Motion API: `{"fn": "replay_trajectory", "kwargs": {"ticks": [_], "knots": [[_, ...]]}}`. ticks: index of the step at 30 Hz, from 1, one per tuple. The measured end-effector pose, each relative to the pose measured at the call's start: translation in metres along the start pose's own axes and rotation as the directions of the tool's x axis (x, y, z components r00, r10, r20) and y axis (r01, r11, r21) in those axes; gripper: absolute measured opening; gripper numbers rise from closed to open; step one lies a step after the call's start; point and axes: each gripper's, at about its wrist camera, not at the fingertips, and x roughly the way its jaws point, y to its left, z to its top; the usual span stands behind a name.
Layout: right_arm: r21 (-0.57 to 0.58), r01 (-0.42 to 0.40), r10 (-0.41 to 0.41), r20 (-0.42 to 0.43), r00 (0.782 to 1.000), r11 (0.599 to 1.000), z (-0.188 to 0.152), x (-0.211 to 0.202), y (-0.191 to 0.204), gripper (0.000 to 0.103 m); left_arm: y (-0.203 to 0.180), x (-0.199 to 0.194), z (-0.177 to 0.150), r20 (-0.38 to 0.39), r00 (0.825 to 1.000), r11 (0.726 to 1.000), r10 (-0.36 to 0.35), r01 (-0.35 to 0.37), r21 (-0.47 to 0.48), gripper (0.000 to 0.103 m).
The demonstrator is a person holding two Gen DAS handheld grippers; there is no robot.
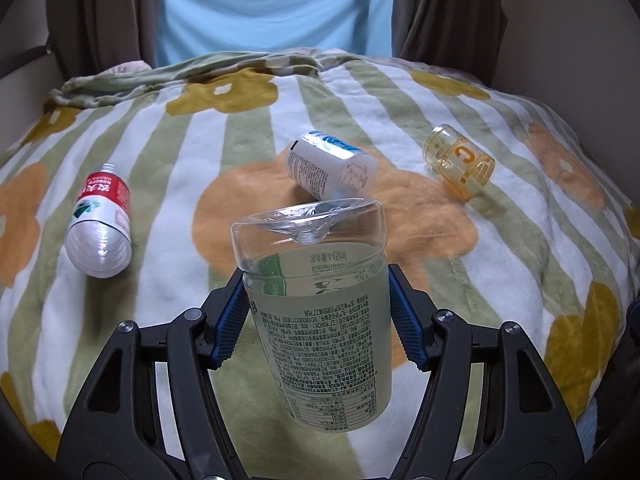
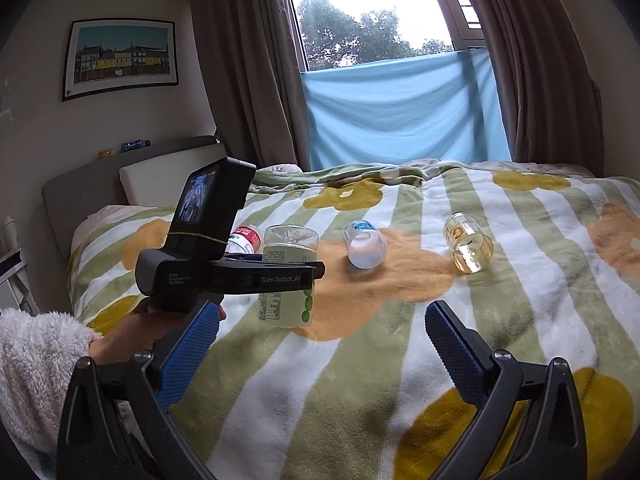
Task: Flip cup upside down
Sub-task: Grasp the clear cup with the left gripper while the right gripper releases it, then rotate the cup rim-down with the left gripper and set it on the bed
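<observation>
My left gripper [image 1: 318, 312] is shut on a clear plastic cup [image 1: 316, 304] with a pale green printed label. The cup is held above the bed with its closed base up and its mouth down. In the right wrist view the same cup [image 2: 288, 276] hangs in the left gripper [image 2: 280, 270] over the blanket. My right gripper [image 2: 320, 336] is open and empty, low over the near part of the bed.
On the striped flowered blanket [image 1: 520, 240] lie a red-labelled clear bottle [image 1: 100, 224], a white-and-blue cup on its side [image 1: 332, 168] and a yellow clear cup on its side [image 1: 460, 164]. Curtains and a blue cloth hang behind. A headboard [image 2: 100, 184] stands at the left.
</observation>
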Motion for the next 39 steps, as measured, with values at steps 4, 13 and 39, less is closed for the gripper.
{"fn": "replay_trajectory", "kwargs": {"ticks": [4, 13, 39], "knots": [[-0.005, -0.003, 0.003, -0.015, 1.0, 1.0, 0.0, 0.004, 0.004, 0.103, 0.0, -0.004, -0.007, -0.007, 1.0, 1.0, -0.012, 0.012, 0.023, 0.062], [0.019, -0.016, 0.017, -0.037, 0.999, 1.0, -0.003, 0.014, 0.007, 0.103, 0.006, -0.019, -0.019, -0.065, 0.995, 0.997, -0.073, 0.073, -0.003, 0.061], [-0.001, -0.01, 0.01, -0.056, 0.998, 1.0, -0.004, 0.017, 0.008, 0.103, 0.005, -0.03, -0.021, -0.049, 0.999, 1.0, -0.024, 0.024, -0.011, 0.103]]}}
